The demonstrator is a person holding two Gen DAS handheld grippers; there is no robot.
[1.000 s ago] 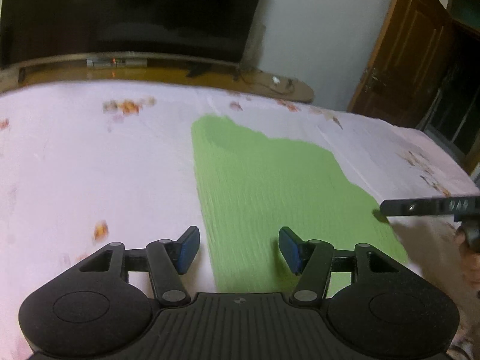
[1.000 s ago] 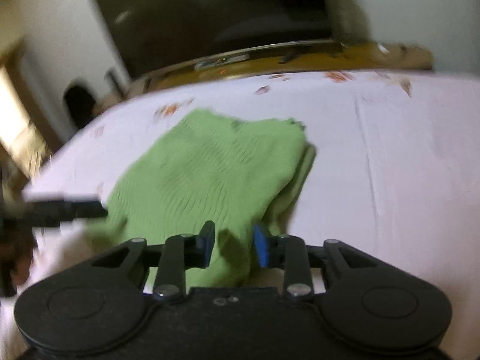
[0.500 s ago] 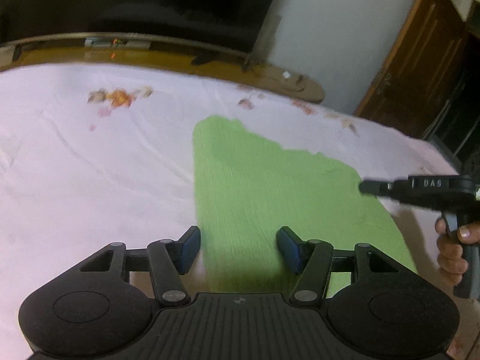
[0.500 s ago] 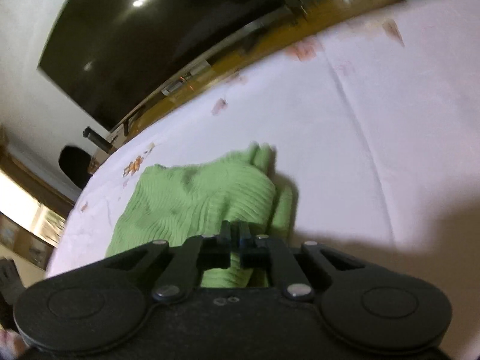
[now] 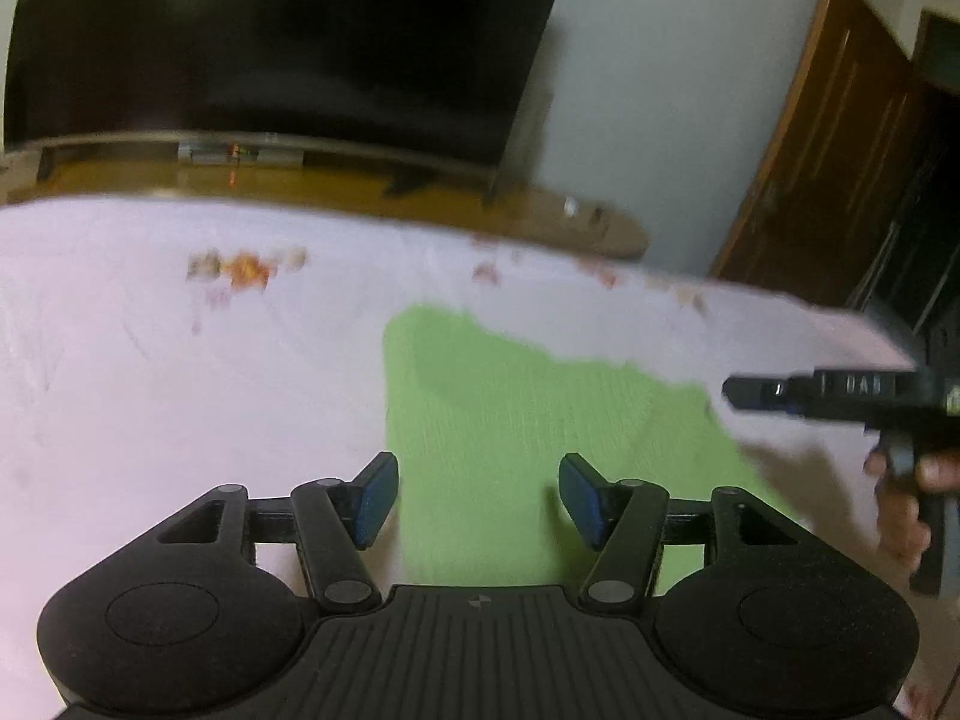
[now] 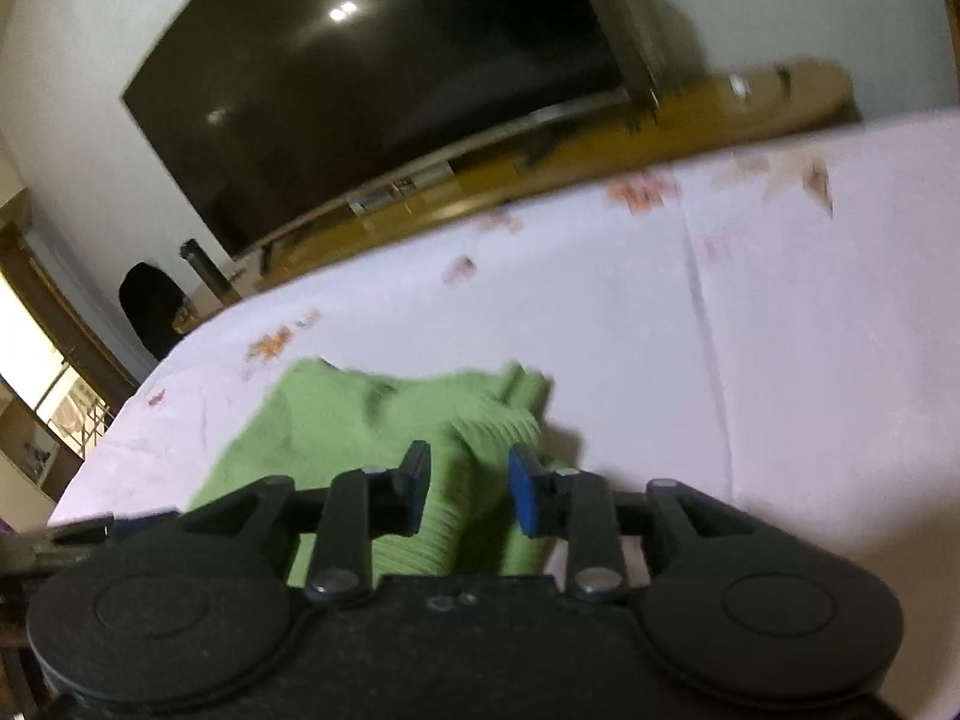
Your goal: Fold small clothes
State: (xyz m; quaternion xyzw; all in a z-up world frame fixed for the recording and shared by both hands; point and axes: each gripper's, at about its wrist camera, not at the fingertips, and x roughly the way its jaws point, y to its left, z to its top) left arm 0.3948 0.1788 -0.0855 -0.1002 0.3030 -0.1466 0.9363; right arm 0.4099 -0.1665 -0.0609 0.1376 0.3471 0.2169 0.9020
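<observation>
A light green knit garment point(image 5: 528, 420) lies flat on the pale pink bedsheet point(image 5: 180, 390). My left gripper point(image 5: 477, 498) hovers open over its near left edge, with the cloth under the gap and neither pad touching it. In the right wrist view the garment point(image 6: 372, 420) looks bunched and ridged along its right side. My right gripper point(image 6: 468, 489) sits low over that ridge; its jaws are opening, a ribbed fold lies between them, and the pads stand clear of it. The right gripper's tip point(image 5: 729, 390) also shows at the garment's right edge, held by a hand point(image 5: 900, 516).
A large dark television point(image 5: 270, 30) stands on a long wooden cabinet point(image 5: 360, 192) beyond the bed's far edge. A brown door point(image 5: 828, 138) is at the right. The sheet carries scattered orange flower prints point(image 5: 246, 264). A dark chair point(image 6: 150, 306) stands off the bed's left side.
The right gripper shut on the garment's right edge half a second ago and now stands apart again, leaving the cloth bunched there. It also moved in from the right. The left gripper stays open.
</observation>
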